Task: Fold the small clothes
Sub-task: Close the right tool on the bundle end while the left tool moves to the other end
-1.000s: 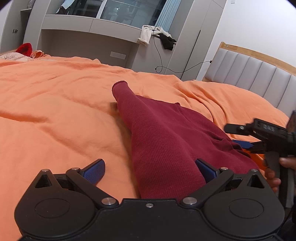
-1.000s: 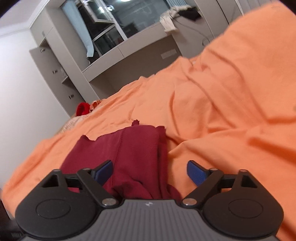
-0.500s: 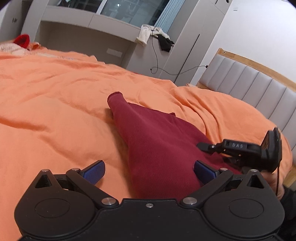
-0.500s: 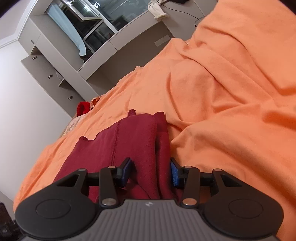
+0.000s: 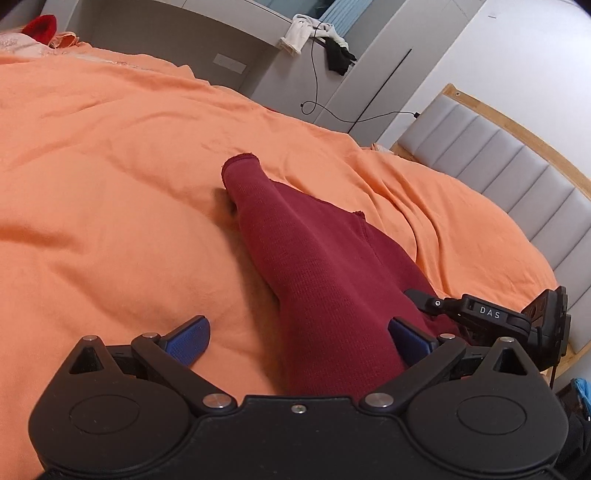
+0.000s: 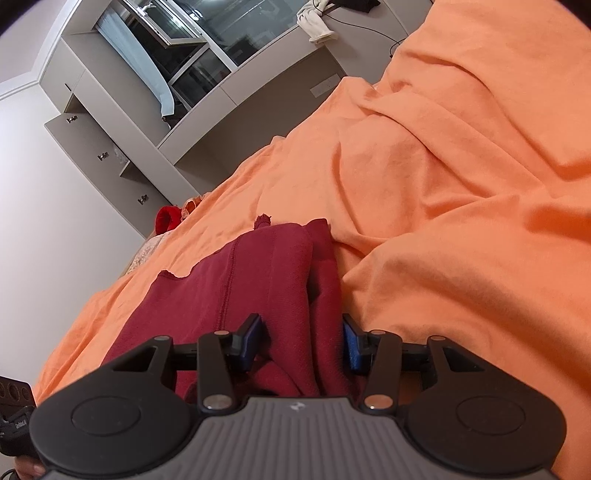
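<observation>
A dark red knit garment (image 5: pixel 317 280) lies on the orange bedspread (image 5: pixel 110 184), one sleeve stretched away from me. My left gripper (image 5: pixel 299 336) is open, its blue pads on either side of the sleeve's near end, not clamping it. My right gripper (image 6: pixel 304 339) has its jaws closed in on a bunched fold of the red garment (image 6: pixel 258 273) at its edge. The right gripper also shows in the left wrist view (image 5: pixel 491 317), at the garment's right side.
The orange bedspread (image 6: pixel 461 184) is rumpled, with ridges toward the grey padded headboard (image 5: pixel 517 177). A grey desk and shelf unit (image 5: pixel 207 40) stands beyond the bed, with cloths and a cable on it. A small red item (image 5: pixel 40 26) lies at the far corner.
My right gripper's jaws have closed from wide open onto the garment's bunched edge. Both views have moved slightly; my left gripper has stayed open over the sleeve.
</observation>
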{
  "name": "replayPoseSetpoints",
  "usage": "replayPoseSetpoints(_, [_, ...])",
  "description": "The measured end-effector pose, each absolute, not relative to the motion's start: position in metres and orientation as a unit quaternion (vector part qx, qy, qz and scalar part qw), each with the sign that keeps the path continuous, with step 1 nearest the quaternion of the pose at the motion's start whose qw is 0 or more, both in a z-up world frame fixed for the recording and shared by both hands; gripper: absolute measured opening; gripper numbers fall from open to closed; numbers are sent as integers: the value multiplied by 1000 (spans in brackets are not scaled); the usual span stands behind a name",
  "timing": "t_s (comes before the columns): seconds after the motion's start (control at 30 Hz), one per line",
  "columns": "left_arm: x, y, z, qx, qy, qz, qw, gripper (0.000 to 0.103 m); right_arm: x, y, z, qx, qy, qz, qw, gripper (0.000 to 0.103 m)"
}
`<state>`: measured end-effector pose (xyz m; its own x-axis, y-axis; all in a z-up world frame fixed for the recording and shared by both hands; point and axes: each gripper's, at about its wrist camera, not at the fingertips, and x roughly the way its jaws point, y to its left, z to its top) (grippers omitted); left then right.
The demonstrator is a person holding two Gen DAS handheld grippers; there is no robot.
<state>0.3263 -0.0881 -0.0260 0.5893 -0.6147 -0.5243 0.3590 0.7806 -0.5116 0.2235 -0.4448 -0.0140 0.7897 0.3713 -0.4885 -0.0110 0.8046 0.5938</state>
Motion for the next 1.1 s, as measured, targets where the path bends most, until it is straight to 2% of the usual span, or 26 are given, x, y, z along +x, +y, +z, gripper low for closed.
replayPoseSetpoints(0.43, [322, -92, -24, -167, 352, -264, 882, 102, 220, -440, -15, 282, 297, 98, 907, 51])
replayPoseSetpoints(0.63, [321, -94, -22, -164, 353, -260, 884, 102, 218, -435, -12, 266, 290, 95, 915, 43])
replayPoseSetpoints(0.7, [321, -94, -21, -164, 354, -261, 883, 98, 218, -434, -10, 259, 287, 96, 917, 38])
replayPoseSetpoints(0.77, [321, -96, -20, -167, 355, -268, 880, 89, 217, -431, -8, 251, 284, 97, 920, 35])
replayPoseSetpoints(1.1, [320, -110, -17, -174, 365, -286, 869, 52, 211, -422, 1, 220, 271, 88, 933, 27])
